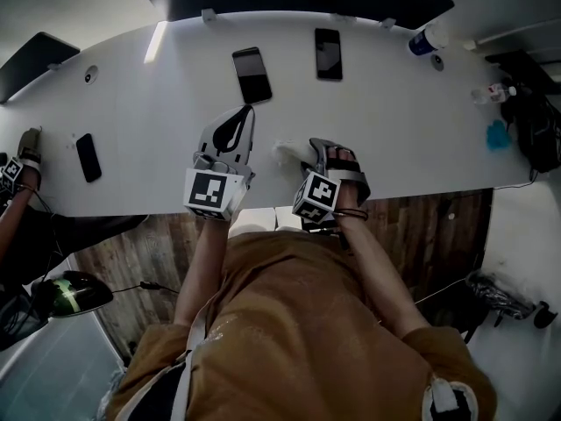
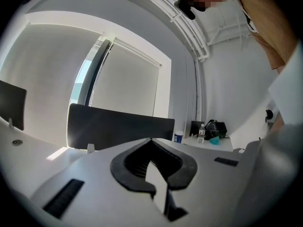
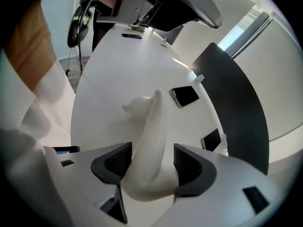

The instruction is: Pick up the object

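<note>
Object (image 3: 147,136) is white, smooth, curved, tapering like a horn.

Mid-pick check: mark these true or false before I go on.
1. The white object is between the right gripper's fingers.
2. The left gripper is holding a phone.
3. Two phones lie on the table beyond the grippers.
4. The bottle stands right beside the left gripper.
1. True. The white object lies on the table between the spread fingers of the right gripper.
2. False. The left gripper has its fingers together with nothing between them.
3. True. One phone and another phone lie farther out.
4. False. The bottle stands at the table's far right end.
</note>
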{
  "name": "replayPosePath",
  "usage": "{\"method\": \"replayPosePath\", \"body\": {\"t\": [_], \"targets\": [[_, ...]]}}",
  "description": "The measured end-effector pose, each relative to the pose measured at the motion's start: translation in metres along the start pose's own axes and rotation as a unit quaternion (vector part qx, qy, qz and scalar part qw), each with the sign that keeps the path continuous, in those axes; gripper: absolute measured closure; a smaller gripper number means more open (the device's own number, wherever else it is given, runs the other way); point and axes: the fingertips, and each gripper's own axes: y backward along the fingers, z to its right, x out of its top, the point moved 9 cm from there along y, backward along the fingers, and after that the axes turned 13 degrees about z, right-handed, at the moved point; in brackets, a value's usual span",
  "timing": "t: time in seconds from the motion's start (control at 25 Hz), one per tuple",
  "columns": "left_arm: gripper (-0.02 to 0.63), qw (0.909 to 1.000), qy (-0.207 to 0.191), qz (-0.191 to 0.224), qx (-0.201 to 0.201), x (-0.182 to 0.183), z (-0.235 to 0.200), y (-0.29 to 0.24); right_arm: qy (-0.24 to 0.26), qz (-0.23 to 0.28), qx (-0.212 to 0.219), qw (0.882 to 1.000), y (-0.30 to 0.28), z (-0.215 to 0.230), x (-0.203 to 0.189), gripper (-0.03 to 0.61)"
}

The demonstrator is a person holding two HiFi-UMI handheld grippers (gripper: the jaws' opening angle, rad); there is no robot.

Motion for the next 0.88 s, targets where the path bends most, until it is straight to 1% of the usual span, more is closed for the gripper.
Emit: {"method": "replayPosePath", "body": {"t": [0.24, 0.32, 0.44, 0.52, 0.72, 0.88], "targets": [[0.612, 1.0000, 0.006, -0.003, -0.006, 0.002, -0.002, 0.000, 0.031, -0.013, -0.010, 0.999, -0.009, 0.006, 0.001, 0.318], [0.612, 0.9999, 0.006, -0.005, -0.011, 0.006, -0.002, -0.001, 0.051, -0.027, -0.014, 0.998, -0.012, 0.005, 0.000, 0.319], [0.612, 0.9999, 0.011, -0.007, -0.007, 0.007, -0.004, 0.001, 0.095, -0.052, -0.010, 0.994, -0.014, 0.002, 0.000, 0.319], [0.612, 0.9998, 0.011, -0.008, -0.011, 0.009, -0.003, 0.001, 0.106, -0.055, -0.006, 0.993, -0.015, 0.001, 0.001, 0.319], [0.612, 0.9998, 0.010, -0.013, -0.011, 0.009, -0.001, 0.000, 0.113, -0.054, 0.004, 0.992, -0.014, 0.002, 0.002, 0.322], [0.612, 0.9998, 0.012, -0.014, -0.008, 0.007, -0.002, 0.001, 0.079, -0.033, 0.010, 0.996, -0.008, 0.002, 0.004, 0.330]]}}
